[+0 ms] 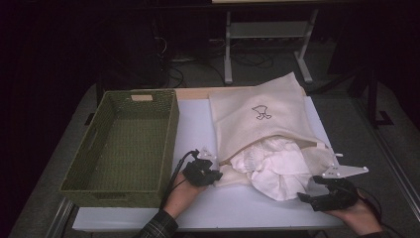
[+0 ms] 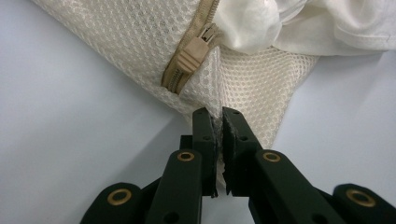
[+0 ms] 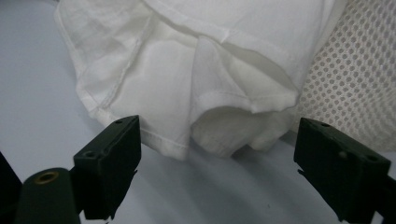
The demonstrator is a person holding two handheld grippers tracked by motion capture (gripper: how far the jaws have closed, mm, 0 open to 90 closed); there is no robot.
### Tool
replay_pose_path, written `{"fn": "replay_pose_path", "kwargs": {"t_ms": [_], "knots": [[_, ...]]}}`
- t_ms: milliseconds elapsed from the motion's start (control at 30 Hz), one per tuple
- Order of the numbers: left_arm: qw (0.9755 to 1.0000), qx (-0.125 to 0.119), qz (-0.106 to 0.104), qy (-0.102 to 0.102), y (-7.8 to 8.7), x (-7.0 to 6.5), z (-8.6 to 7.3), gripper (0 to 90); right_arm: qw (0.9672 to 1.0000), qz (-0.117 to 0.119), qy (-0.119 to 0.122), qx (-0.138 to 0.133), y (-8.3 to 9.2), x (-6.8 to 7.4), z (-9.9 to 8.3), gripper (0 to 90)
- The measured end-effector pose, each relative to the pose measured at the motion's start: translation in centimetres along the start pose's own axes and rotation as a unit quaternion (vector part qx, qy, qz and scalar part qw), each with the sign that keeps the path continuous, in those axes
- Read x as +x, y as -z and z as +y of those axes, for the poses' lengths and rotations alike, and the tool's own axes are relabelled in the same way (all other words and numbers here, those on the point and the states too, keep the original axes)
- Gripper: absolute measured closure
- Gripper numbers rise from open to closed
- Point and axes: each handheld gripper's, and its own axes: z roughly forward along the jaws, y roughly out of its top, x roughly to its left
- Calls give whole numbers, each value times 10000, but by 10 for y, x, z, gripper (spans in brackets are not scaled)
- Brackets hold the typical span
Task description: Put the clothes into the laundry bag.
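Clearly the left gripper (image 2: 219,122) has its fingers (image 2: 204,135) pressed together on the corner of the cream mesh laundry bag (image 2: 140,42), pinching the netted fabric just beside the end of the tan zipper (image 2: 189,58). In the high view that left gripper (image 1: 214,174) sits at the bag's (image 1: 257,106) lower left corner, held by the left hand (image 1: 182,194), whose forearm in a plaid sleeve (image 1: 157,227) comes in from the bottom edge and angles up and to the right.

The right gripper (image 3: 219,156) has its fingers (image 3: 109,156) spread wide, with nothing between them but bare counter (image 3: 37,107); they touch nothing. The right gripper (image 1: 311,197) shows in the high view at the lower right, held low over the counter (image 1: 198,129) by the right hand (image 1: 357,214), pointing left toward the cloth.

The white garment (image 3: 187,74) spills out of the bag's open mouth in a crumpled heap. Its hemmed lower edge lies just ahead of the right gripper's spread fingers, near but apart from them, with mesh showing behind it at the right. In the high view the white garment (image 1: 277,166) lies between the two grippers.

A green woven basket (image 1: 124,144) stands on the counter to the left of the left hand.
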Motion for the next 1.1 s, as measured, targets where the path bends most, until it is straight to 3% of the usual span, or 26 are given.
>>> {"fn": "replay_pose_path", "kwargs": {"t_ms": [33, 67, 100, 133, 200, 233, 333, 367, 400, 467, 500, 800, 1100], "knots": [[10000, 10, 1, -10, 0, 0, 0, 841, 10000, 92, 30, 10, -3, -2, -1, 224], [10000, 6, 0, -3, 0, 0, 0, 841, 10000, 92, 30, 10, -3, -2, -1, 224], [10000, 9, -2, -1, 0, 0, 0, 841, 9999, 167, -2, 27, -5, -2, -2, 345], [10000, 9, -2, -1, 0, 0, 0, 841, 9999, 167, -2, 27, -5, -2, -2, 345], [10000, 3, -11, 15, -1, 0, 0, 841, 9997, 228, -19, 113, -8, -3, -3, 474], [10000, 4, -11, 13, -1, 0, 0, 841, 9996, 256, -9, 150, -10, -4, -3, 497], [10000, 4, -6, 3, -1, 0, 0, 841, 9995, 245, 30, 204, -11, -5, -3, 633], [10000, 4, -6, 3, -1, 0, 0, 841, 9995, 245, 30, 204, -11, -5, -3, 633], [10000, 10, -11, 4, -1, 0, 0, 841, 9996, 191, 140, 173, -10, -7, -3, 727], [10000, 8, -12, 10, -1, 0, 0, 841, 9996, 218, 138, 143, -9, -7, -2, 759], [10000, 12, -6, -3, -2, 0, 0, 840, 9996, 219, 154, 91, -7, -7, -1, 835], [10000, 36, 2, -4, -2, 0, 0, 837, 9992, 289, 262, 59, -9, -4, 5, 848], [10000, 60, 17, -20, -2, 1, 0, 837, 9983, 348, 423, -201, -13, 2, 23, 849]]}}
